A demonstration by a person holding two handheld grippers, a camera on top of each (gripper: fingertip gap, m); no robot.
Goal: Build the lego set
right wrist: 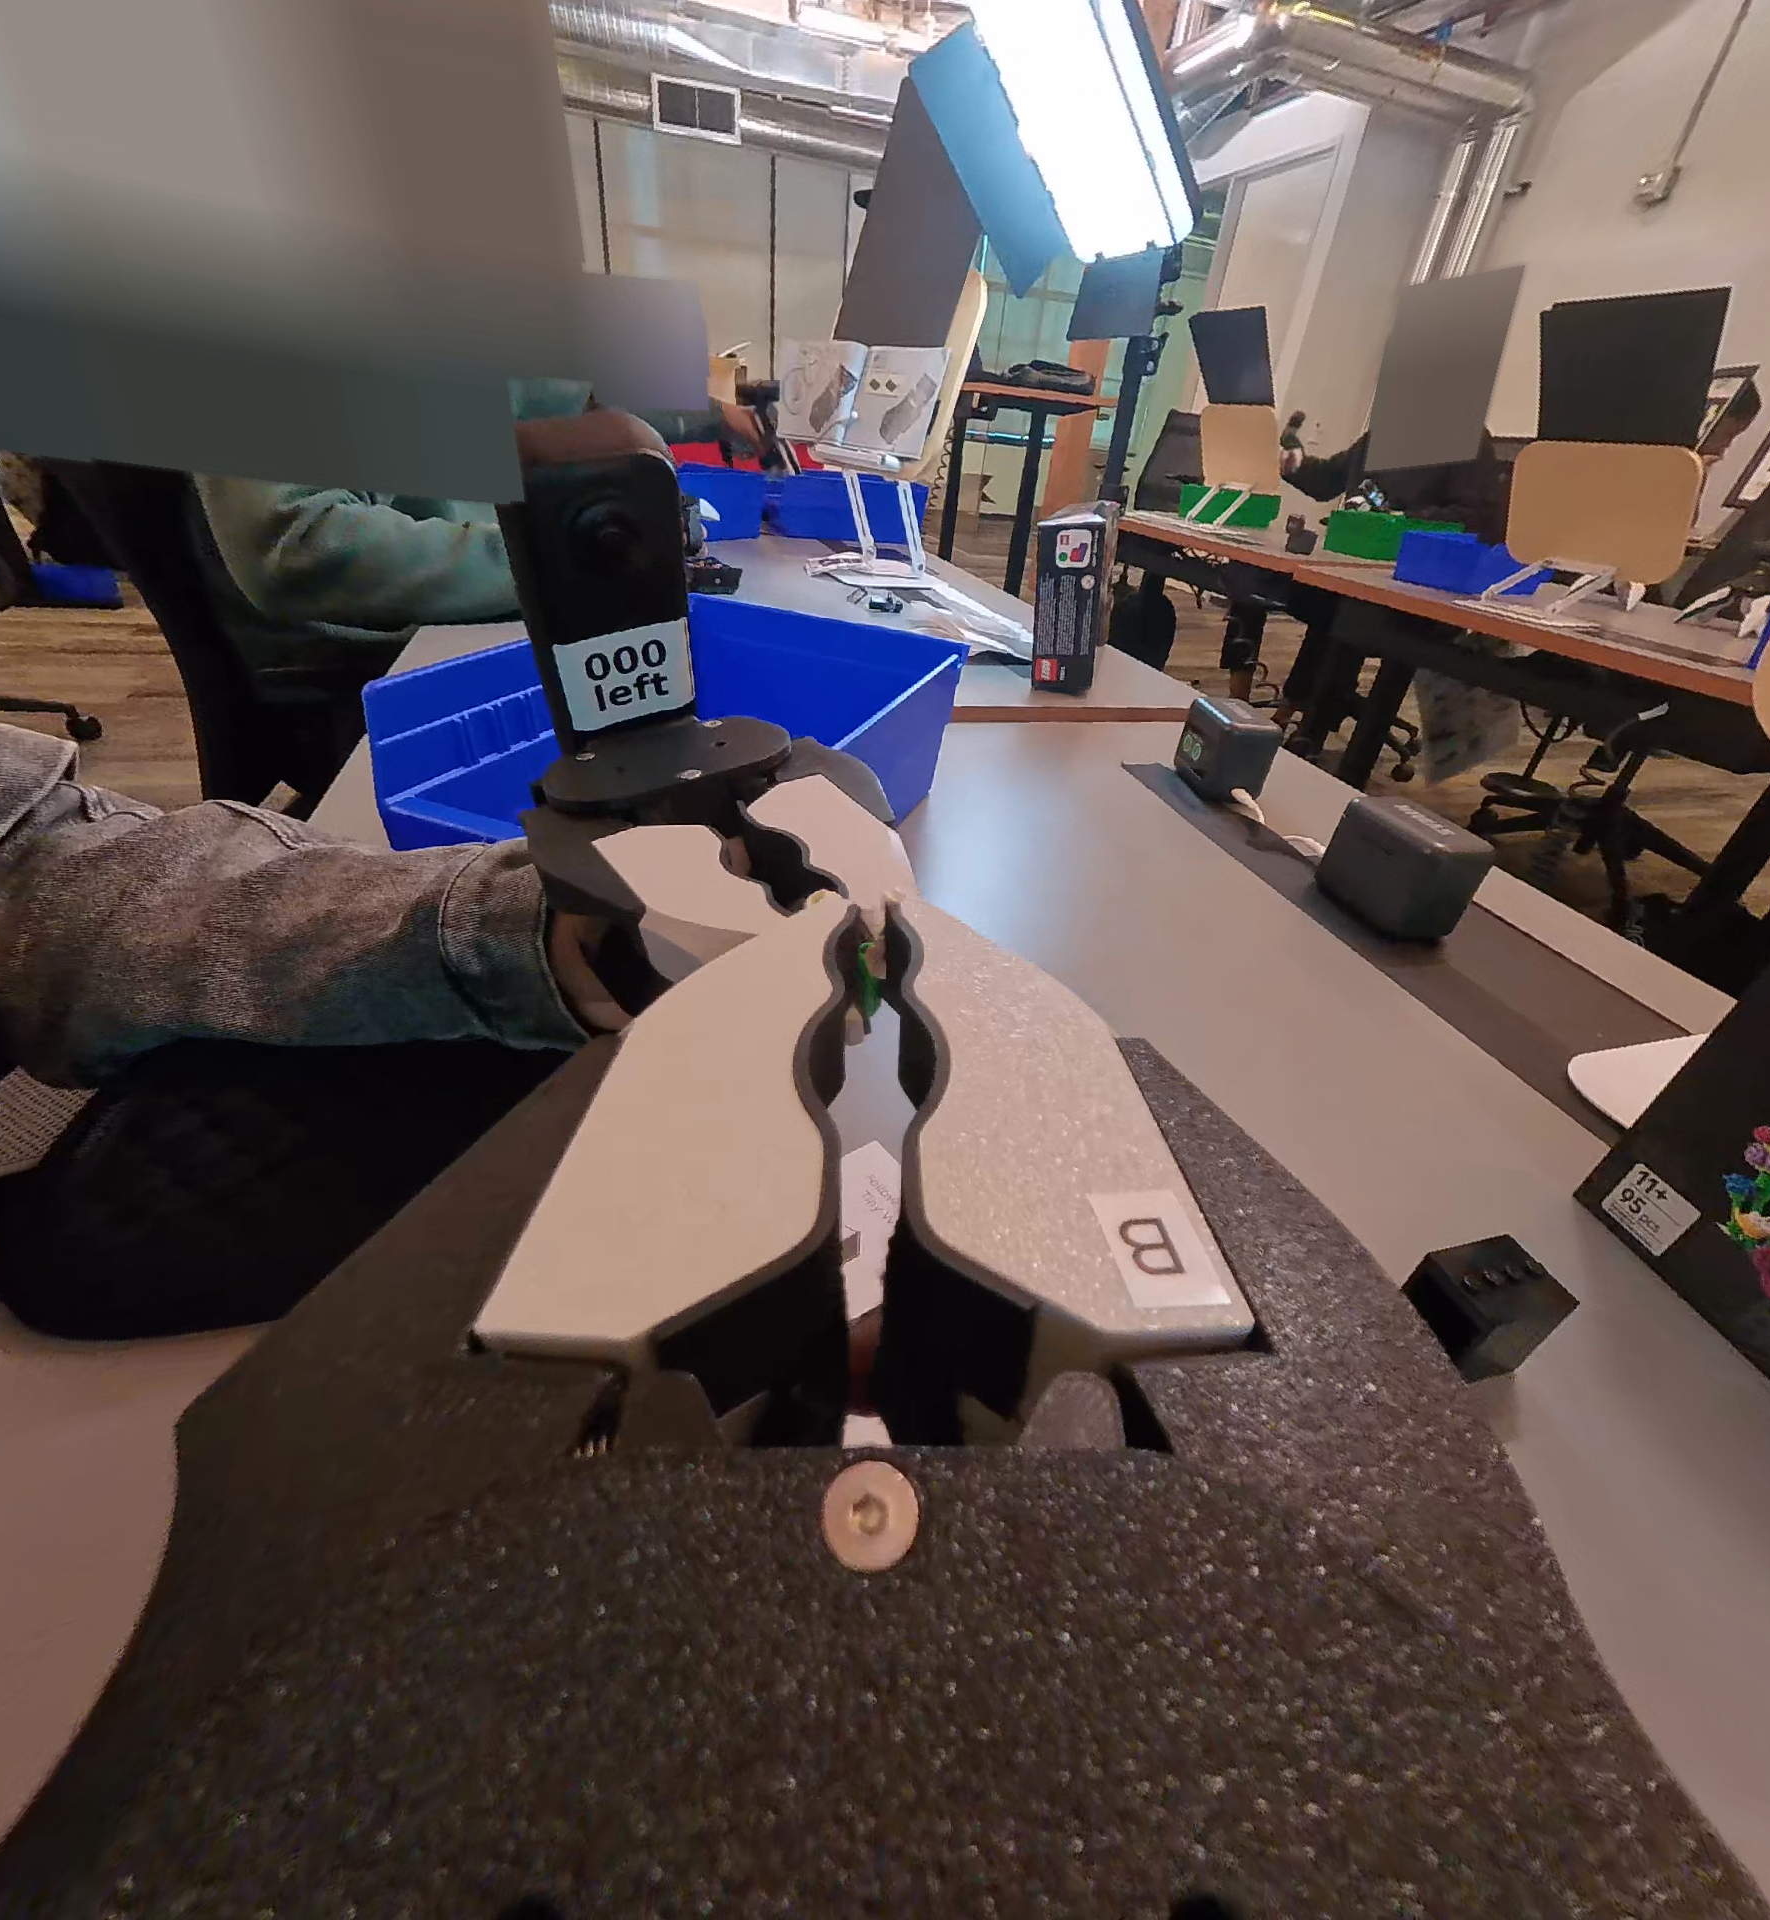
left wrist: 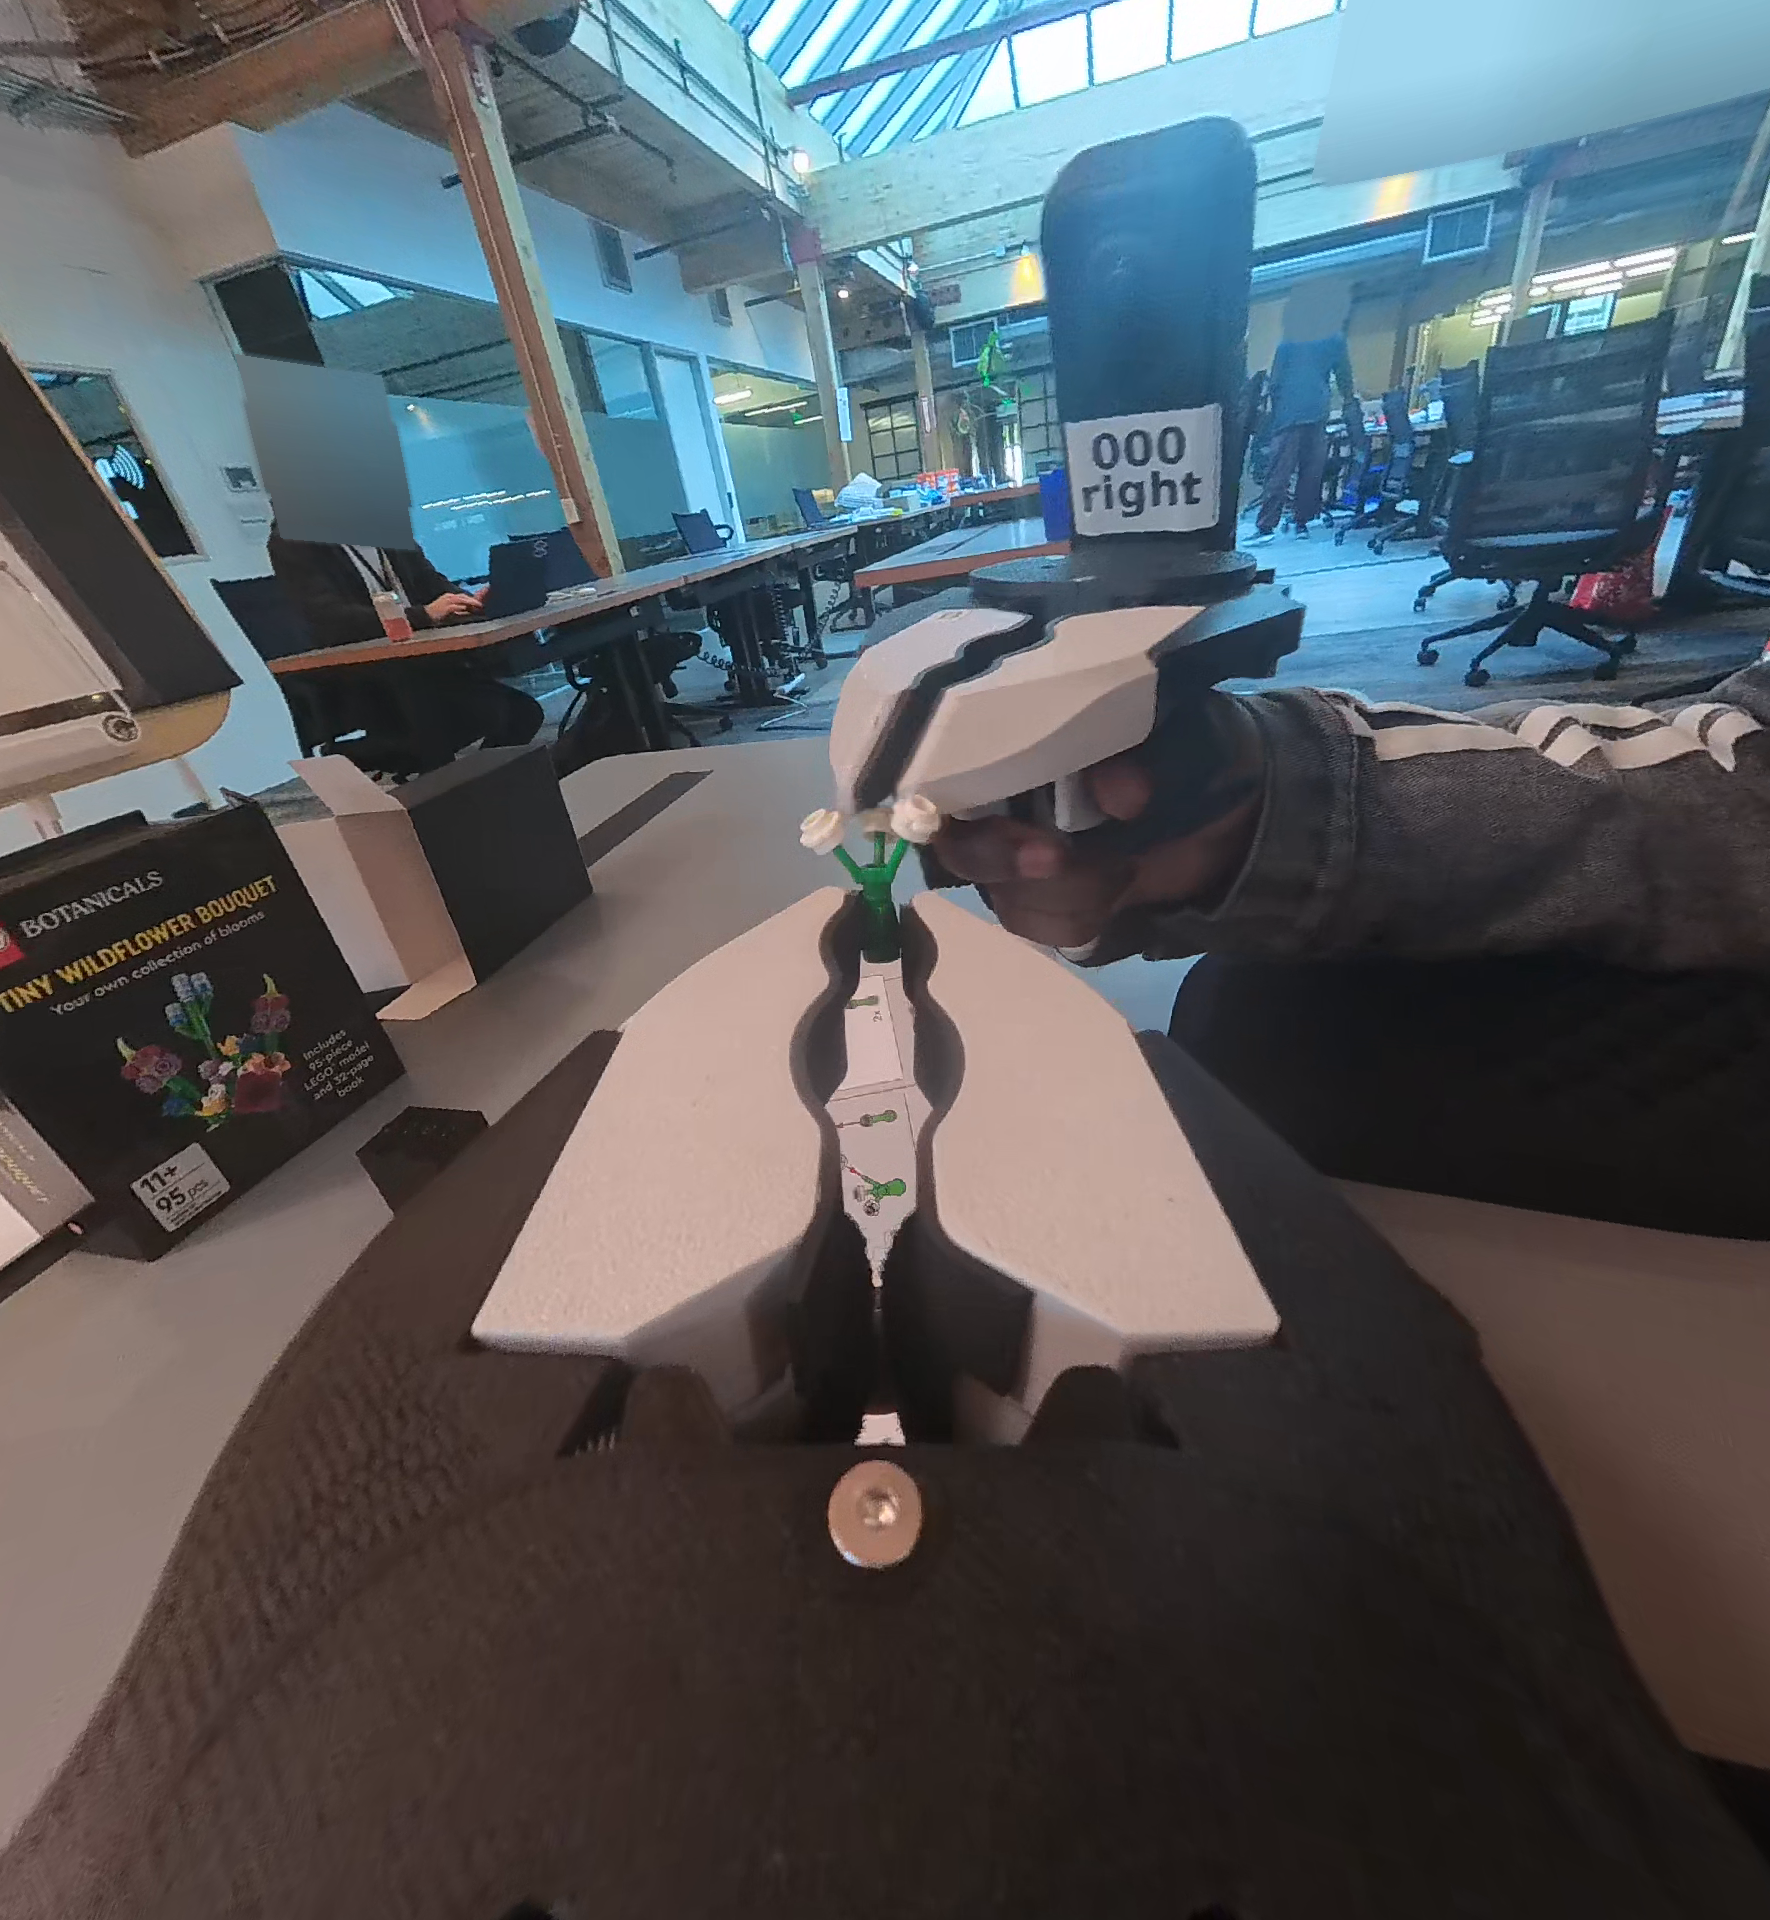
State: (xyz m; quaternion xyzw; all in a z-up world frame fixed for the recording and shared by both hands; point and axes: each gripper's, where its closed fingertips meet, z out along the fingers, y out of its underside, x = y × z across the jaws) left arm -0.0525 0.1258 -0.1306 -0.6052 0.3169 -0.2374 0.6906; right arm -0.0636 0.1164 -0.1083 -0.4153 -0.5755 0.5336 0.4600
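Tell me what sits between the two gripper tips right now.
The green stem with white flower studs: left gripper clamps its base, right gripper pinches the middle stud, clearest in the left wrist view.

Your pictures are bright. In the left wrist view, daylight pours in through the skylight (left wrist: 1068,42) up top. In the right wrist view, a big lamp panel (right wrist: 1078,114) glows so hard it looks plain white. The grey counter (right wrist: 1120,935) shines softly, with soft shadows on it. Straight beams and counter edges bend near the picture sides. The black body closest to your camera looks smeared at the bottom corners.
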